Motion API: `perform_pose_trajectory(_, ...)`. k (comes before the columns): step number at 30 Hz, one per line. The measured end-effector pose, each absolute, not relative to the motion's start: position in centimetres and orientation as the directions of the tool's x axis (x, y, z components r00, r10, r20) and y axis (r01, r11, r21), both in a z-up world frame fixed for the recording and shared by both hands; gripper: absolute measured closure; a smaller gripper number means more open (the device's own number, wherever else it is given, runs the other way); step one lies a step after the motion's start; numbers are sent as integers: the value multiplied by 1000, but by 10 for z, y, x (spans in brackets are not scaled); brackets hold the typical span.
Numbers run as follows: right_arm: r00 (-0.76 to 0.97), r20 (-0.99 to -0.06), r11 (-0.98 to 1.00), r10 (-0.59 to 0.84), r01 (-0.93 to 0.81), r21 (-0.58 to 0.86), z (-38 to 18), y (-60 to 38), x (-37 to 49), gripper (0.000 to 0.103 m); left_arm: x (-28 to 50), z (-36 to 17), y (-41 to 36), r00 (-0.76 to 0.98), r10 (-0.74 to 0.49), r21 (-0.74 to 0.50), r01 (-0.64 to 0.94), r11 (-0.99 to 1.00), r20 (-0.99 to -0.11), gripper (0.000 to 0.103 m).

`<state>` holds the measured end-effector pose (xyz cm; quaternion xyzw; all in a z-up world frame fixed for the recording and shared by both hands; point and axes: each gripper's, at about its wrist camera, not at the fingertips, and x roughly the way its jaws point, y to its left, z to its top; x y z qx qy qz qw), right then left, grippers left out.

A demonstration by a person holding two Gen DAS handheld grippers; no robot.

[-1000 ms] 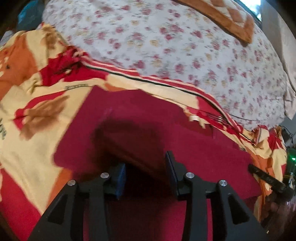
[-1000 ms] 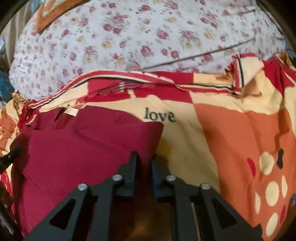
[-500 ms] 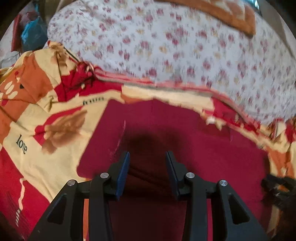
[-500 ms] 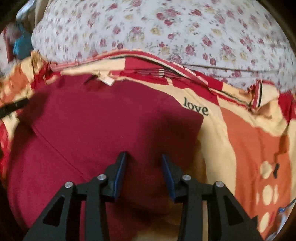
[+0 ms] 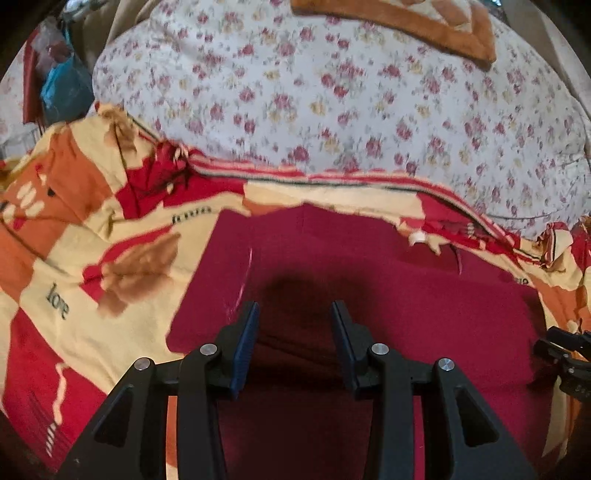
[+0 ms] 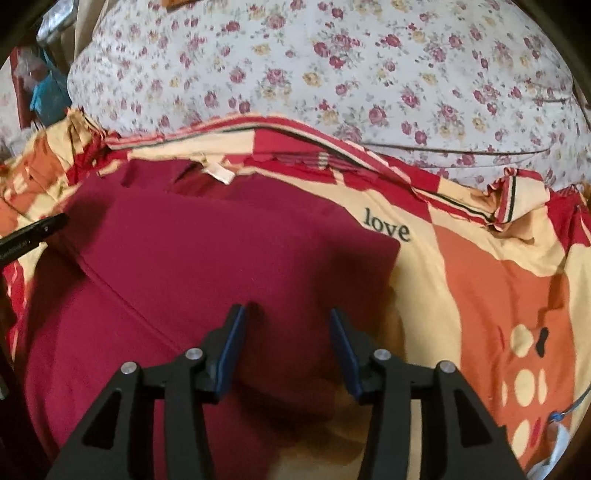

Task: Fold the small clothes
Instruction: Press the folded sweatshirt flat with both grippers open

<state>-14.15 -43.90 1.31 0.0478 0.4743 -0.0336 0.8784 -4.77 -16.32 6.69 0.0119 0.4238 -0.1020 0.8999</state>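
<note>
A single dark red garment [image 5: 388,295] lies flat across the lower middle of the left wrist view, spread on a patterned bedcover [image 5: 92,295] of cream, orange and red blocks. In the right wrist view the same garment [image 6: 192,266] fills the lower left and centre. It has a folded layer on top with a straight edge running diagonally down from the left, and a square corner at right of centre beside the printed word "love" [image 6: 386,229]. A small pale label [image 6: 218,173] sits at its neckline near the upper left.

There is one garment, one patterned bedcover, and one white sheet [image 5: 332,92] with small red flowers filling the upper part of both views. An orange-bordered cloth [image 5: 424,29] lies at the top of the left wrist view.

Two grippers are visible. The left gripper [image 5: 294,332] sits at the bottom centre of its view, fingers spread wide apart, holding nothing, above the red fabric. The right gripper [image 6: 287,339] is likewise spread wide and empty, above the garment's right edge. Whether either touches the fabric cannot be told.
</note>
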Motion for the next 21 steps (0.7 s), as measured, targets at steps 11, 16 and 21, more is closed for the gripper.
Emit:
perform_pose_trajectory(11, 562, -827, 981, -23, 171, 89, 4, -443, -129, 48, -27, 50, -174, 583, -149, -37, 200, 979, -799, 84)
perform_pose_trajectory(16, 560, -827, 982, -49, 178, 63, -2, -444, -123, 41, -25, 32, -173, 570, -134, -26, 193, 981, -811, 84)
perform_pose_trajectory(21, 558, -828, 979, -57, 196, 65, -2, -447, -124, 39, -31, 37, -175, 569, -130, -15, 202, 979, -812, 84)
